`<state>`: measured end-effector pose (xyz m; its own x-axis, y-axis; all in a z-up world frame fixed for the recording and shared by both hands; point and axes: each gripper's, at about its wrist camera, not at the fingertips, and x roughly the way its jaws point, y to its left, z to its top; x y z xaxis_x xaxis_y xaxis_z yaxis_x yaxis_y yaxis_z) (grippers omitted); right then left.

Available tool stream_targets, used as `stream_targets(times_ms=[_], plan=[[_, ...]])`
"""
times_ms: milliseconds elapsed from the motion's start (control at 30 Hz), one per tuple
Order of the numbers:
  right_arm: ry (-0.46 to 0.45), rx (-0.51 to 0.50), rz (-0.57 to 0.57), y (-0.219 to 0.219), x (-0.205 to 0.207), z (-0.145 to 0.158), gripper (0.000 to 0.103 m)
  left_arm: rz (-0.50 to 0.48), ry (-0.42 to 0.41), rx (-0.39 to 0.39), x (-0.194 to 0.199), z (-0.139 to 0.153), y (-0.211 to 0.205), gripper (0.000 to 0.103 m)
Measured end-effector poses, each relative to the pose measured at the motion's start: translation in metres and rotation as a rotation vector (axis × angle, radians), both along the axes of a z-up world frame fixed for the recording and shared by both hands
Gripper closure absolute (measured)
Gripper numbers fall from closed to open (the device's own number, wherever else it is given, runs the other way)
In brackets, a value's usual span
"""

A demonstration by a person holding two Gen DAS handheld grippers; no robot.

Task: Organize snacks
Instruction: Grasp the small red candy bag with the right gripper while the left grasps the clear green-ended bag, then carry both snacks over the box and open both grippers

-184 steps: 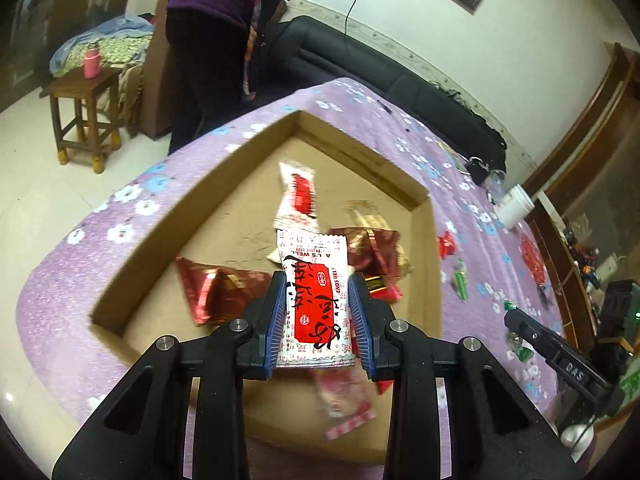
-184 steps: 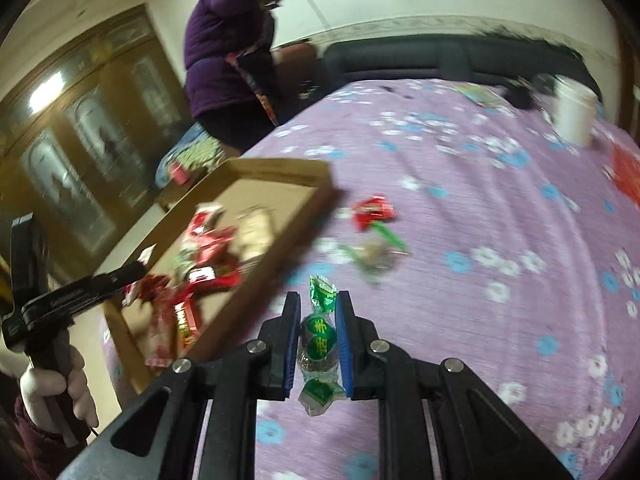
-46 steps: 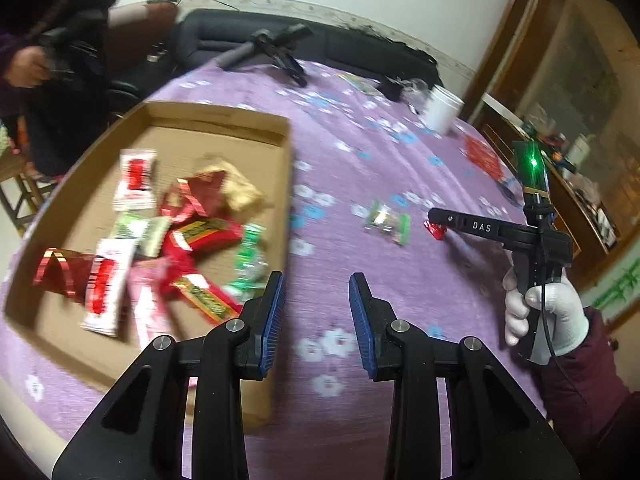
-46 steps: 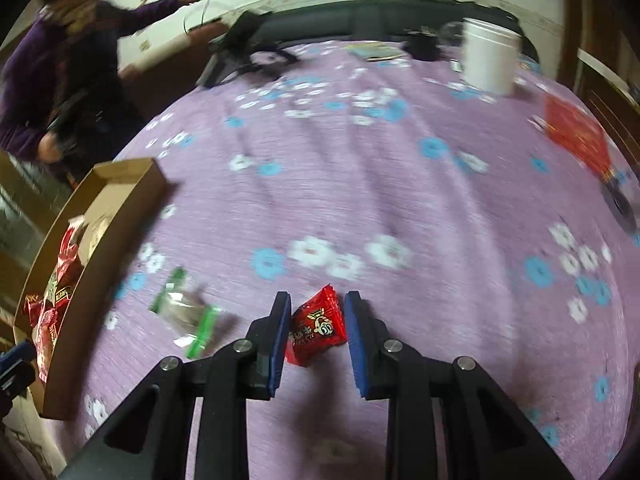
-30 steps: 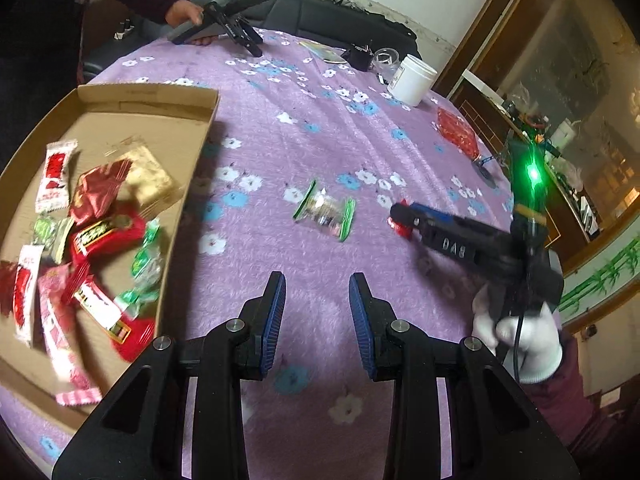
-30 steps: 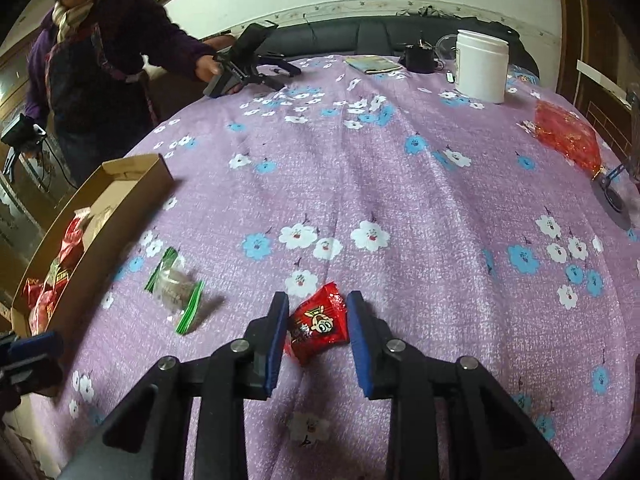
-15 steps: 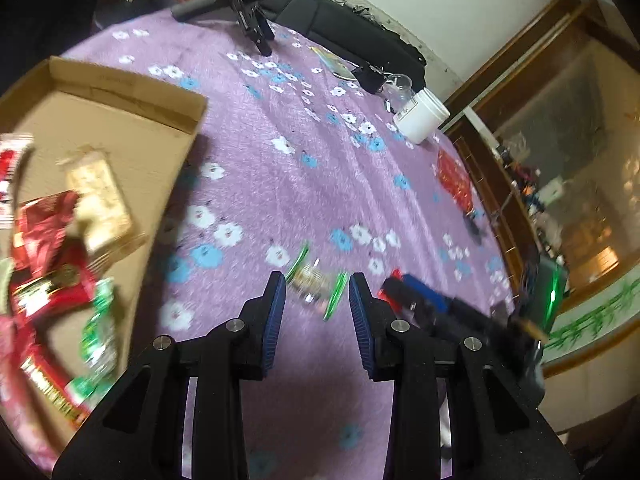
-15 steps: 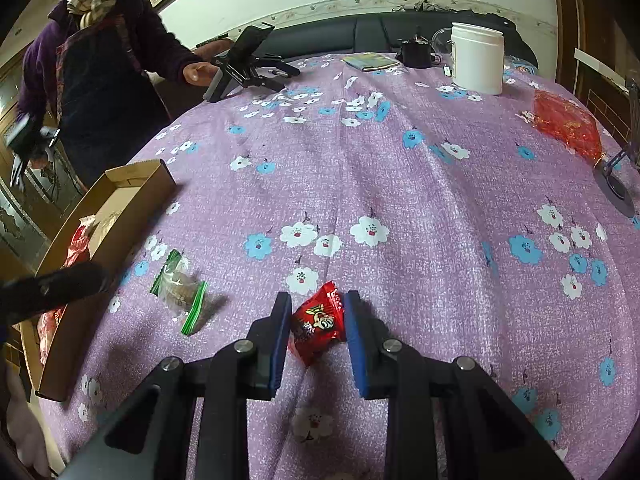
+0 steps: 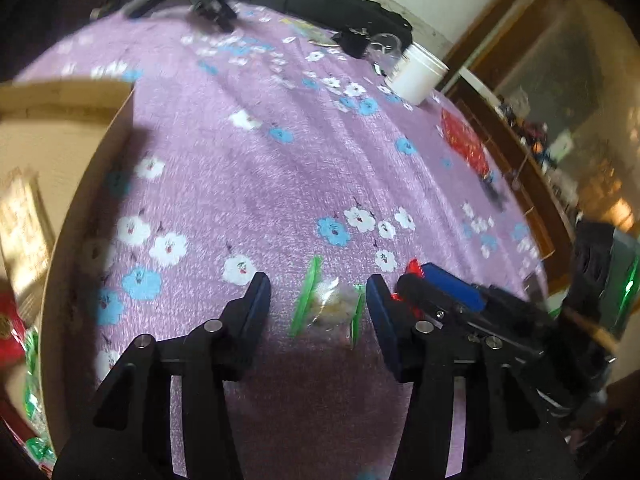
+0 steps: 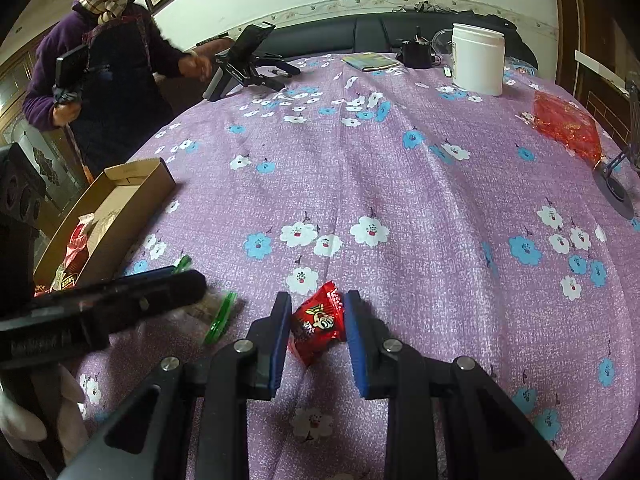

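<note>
The left gripper (image 9: 318,294) had swung away from the cardboard box (image 9: 96,168) and dropped toward the clear green-edged packet (image 9: 326,304), which half a second earlier lay farther ahead of it. Its fingers (image 9: 256,300) now stood spread to either side of that packet, not touching it. The right gripper (image 10: 314,330) had barely moved: its fingers (image 10: 280,332) bracketed the red candy packet (image 10: 318,322) as before, a sliver of gap showing on each side, so they were apart and not yet pinching. Judging from this, both hands were lined up for a simultaneous pick, with the last loose snacks on the purple bench (image 10: 400,184) soon to join those in the box.

The right wrist view showed the whole box at 9 o'clock with red wrappers inside, the bystander (image 10: 108,60) at 11 o'clock, and the white jar (image 10: 478,60) at 1 o'clock. Only the left wrist view showed the green-edged packet uncovered; in the right view the left gripper's body hid most of it.
</note>
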<state>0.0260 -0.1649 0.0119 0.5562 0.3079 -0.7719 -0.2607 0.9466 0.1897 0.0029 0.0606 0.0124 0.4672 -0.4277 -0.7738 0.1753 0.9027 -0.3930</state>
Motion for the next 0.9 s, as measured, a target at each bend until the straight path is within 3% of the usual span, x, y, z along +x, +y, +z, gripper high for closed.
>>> stream_targets(times_ms=[200,367,600,900], plan=[[-0.003,-0.007,-0.001,0.001,-0.001,0.000,0.073,-0.080,-0.093,0.193,-0.013,-0.002,-0.028,0.053],[-0.008,-0.023,0.001,0.004,-0.002,0.000,0.073,-0.093,-0.114,0.235,-0.014,-0.005,-0.029,0.060],[0.001,0.026,-0.019,-0.005,-0.001,0.002,0.078,-0.073,-0.102,0.163,-0.026,0.001,-0.016,0.062],[-0.038,0.172,-0.010,-0.015,-0.007,0.018,0.078,0.072,-0.134,0.008,-0.054,0.043,0.066,0.062]])
